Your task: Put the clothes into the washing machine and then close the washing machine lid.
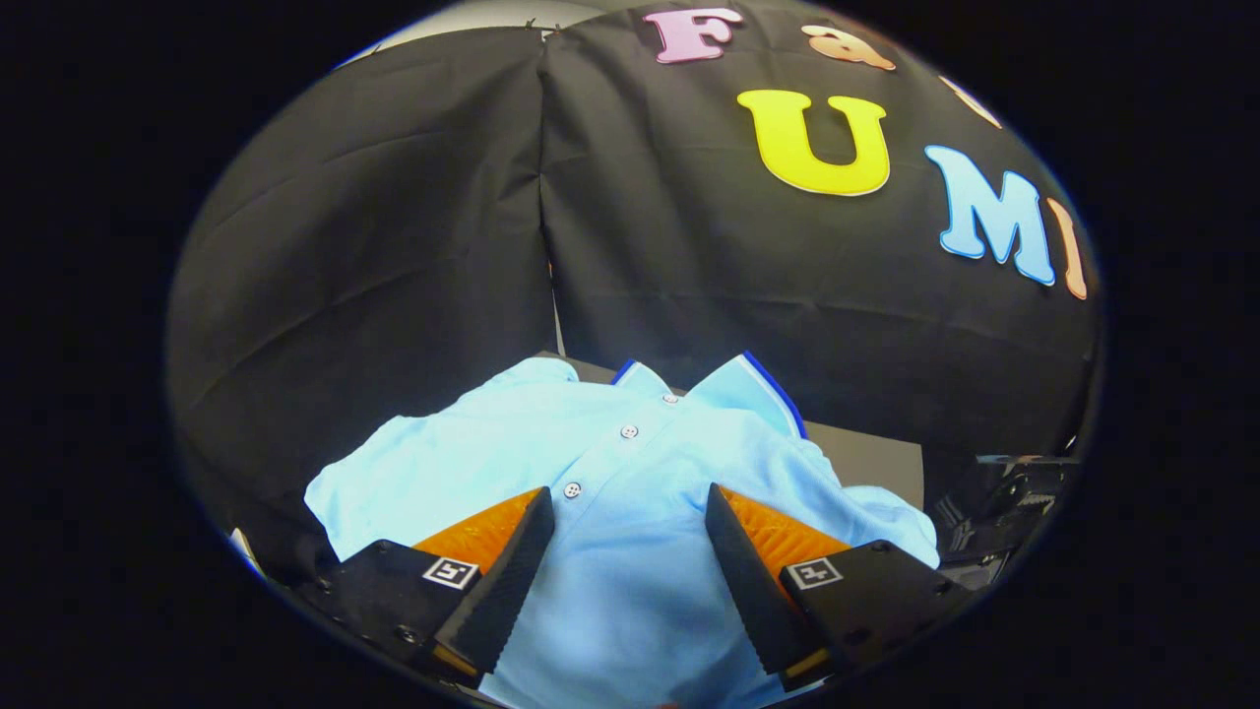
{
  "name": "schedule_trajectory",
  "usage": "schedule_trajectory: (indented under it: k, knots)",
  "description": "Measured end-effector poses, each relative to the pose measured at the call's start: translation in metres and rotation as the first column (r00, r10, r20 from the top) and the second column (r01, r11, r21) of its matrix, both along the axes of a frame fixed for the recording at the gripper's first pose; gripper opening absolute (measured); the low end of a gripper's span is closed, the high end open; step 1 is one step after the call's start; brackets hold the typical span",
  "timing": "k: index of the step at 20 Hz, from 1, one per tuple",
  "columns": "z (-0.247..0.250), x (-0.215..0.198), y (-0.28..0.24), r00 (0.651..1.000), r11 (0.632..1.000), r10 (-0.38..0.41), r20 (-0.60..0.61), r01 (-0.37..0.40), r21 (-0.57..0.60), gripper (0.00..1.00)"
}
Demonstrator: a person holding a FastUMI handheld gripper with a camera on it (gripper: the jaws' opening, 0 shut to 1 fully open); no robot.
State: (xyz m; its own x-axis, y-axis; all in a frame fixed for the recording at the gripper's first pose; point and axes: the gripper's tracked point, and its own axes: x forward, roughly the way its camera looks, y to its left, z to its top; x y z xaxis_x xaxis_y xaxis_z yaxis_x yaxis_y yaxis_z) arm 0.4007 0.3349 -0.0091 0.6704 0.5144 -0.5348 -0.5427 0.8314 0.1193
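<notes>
Your hand-held gripper (628, 517) gapes wide above the blue polo shirt (610, 463).
It lies on a dark worktop (871, 458), before black cloth walls (394, 226).

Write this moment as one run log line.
gripper: open, fingers apart over shirt | light blue buttoned polo shirt: flat on dark table, collar beyond fingers | grasp: not yet

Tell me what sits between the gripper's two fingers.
In the gripper view, the open gripper frames the light blue polo shirt; its button placket runs between the fingertips.
</notes>
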Motion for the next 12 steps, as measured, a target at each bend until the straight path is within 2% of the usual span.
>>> schedule_trajectory:
  k: [7,8,12]
  knots:
    - [-0.008,0.005,0.001,0.999,0.996,0.032,-0.039,-0.035,-0.081,0.94]
    - [-0.008,0.006,0.000,0.998,0.996,0.028,-0.056,-0.033,-0.081,0.85]
    - [-0.006,0.013,0.000,0.993,0.999,0.042,-0.110,-0.045,-0.026,0.42]
